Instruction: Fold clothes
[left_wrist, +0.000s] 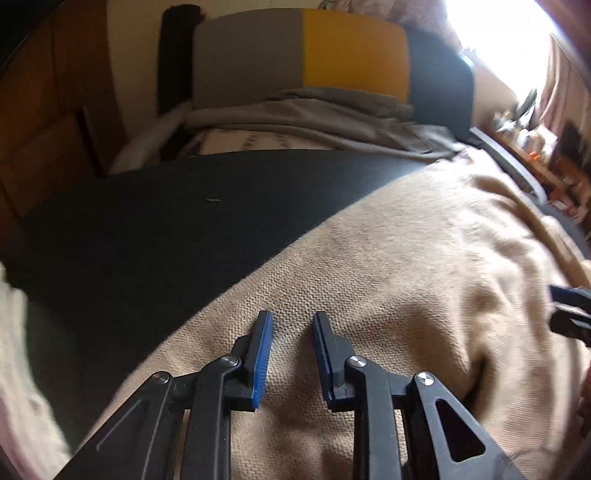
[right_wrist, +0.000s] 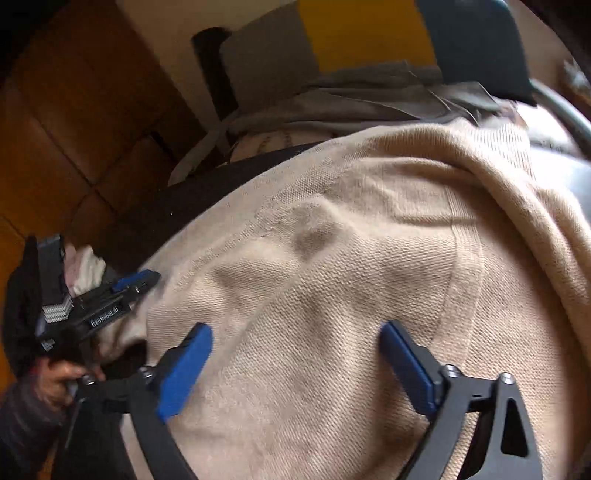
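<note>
A beige knit sweater (left_wrist: 406, 258) lies rumpled on a black surface (left_wrist: 147, 221), and it fills most of the right wrist view (right_wrist: 351, 240). My left gripper (left_wrist: 293, 315) hovers over the sweater near its left edge. Its blue pads stand a narrow gap apart with no cloth pinched between them. My right gripper (right_wrist: 295, 328) is wide open above the middle of the sweater, with nothing between its pads. The left gripper (right_wrist: 136, 280) also shows at the sweater's left edge in the right wrist view, held by a hand (right_wrist: 55, 384).
A grey garment (left_wrist: 295, 114) lies bunched behind the black surface, against a grey, yellow and dark cushion (left_wrist: 332, 48). Wooden furniture (left_wrist: 37, 110) stands on the left. Pale cloth (left_wrist: 14, 369) lies at the near left. Cluttered shelves (left_wrist: 535, 147) are at the right.
</note>
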